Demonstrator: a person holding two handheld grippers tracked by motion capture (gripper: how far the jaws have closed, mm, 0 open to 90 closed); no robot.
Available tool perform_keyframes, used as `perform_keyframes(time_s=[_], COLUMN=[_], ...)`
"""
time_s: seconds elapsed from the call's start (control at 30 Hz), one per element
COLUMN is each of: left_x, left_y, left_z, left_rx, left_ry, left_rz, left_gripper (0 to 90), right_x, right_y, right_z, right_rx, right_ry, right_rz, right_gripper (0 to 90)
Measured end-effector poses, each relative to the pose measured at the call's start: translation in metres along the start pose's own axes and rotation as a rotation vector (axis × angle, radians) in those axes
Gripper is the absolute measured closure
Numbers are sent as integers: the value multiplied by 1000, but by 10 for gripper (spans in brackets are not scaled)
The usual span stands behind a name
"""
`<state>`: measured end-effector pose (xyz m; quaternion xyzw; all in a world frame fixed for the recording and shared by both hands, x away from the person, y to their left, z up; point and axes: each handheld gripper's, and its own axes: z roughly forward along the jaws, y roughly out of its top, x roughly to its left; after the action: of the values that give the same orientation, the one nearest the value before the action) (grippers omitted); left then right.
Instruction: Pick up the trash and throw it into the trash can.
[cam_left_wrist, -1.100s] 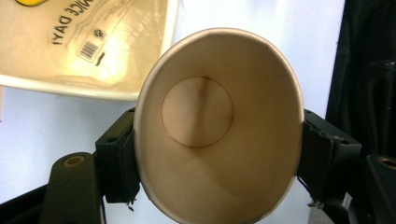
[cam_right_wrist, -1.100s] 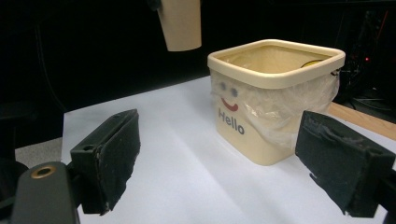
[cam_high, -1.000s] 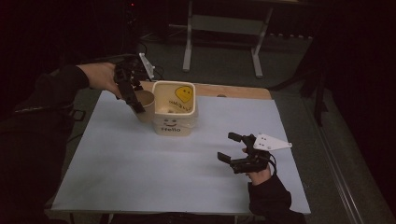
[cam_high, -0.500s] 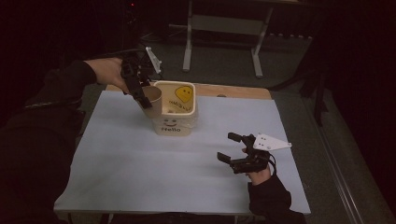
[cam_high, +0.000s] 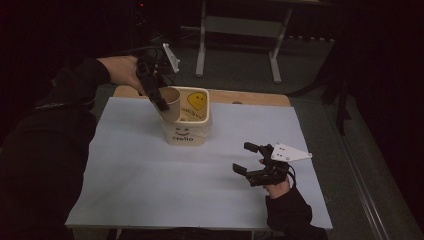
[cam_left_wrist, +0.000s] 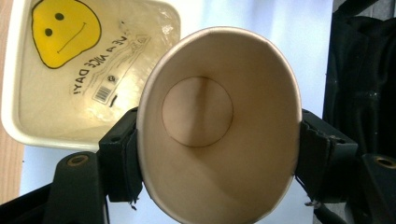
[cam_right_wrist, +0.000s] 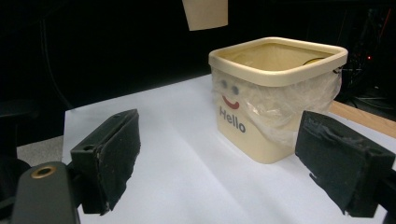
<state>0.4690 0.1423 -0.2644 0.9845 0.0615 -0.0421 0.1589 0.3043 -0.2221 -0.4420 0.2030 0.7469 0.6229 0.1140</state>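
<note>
Looking down from the high view, I saw the pale blue sheet (cam_high: 150, 185) covering most of the table (cam_high: 250, 97), whose wooden edge showed as a strip along the far side, above the middle of the frame. On the sheet, just above and left of centre, stood the cream bin (cam_high: 187, 132), square-mouthed, lined with a clear plastic bag (cam_left_wrist: 116, 60) that carried a yellow smiley; the bin's front bore a small face and the word "Hello", plain in the right gripper view, where it sat at upper right (cam_right_wrist: 275, 93). My left gripper (cam_high: 161, 102) hung at the upper left of the high view, over the bin's near left corner, slanting downward, and it held the paper cup (cam_high: 172, 102) pinched between its two pads. In the left gripper view the cup (cam_left_wrist: 219, 126) took up the middle of the frame, its open mouth turned toward the camera and squeezed into an oval, a black pad pressing on each side; the bin's lined opening lay at the upper left behind it. My right gripper (cam_high: 247, 159) rested on the sheet at the lower right of the high view, well apart from the bin, its jaws standing wide with nothing between them.
</note>
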Motion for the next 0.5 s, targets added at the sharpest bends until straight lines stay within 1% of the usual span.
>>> perform_keyframes(time_s=[0.3,0.5], left_x=[5,9], left_y=[11,16], left_z=[-6,-7], left_rx=[-13,-18], left_ry=[10,11], left_rz=[16,11], left_gripper=[291,291], right_x=[0,0], right_y=[0,-1], right_z=[-2,-4], right_rx=[-1,-4], right_ry=[-3,-5], right_rz=[1,4], right_gripper=[138,138])
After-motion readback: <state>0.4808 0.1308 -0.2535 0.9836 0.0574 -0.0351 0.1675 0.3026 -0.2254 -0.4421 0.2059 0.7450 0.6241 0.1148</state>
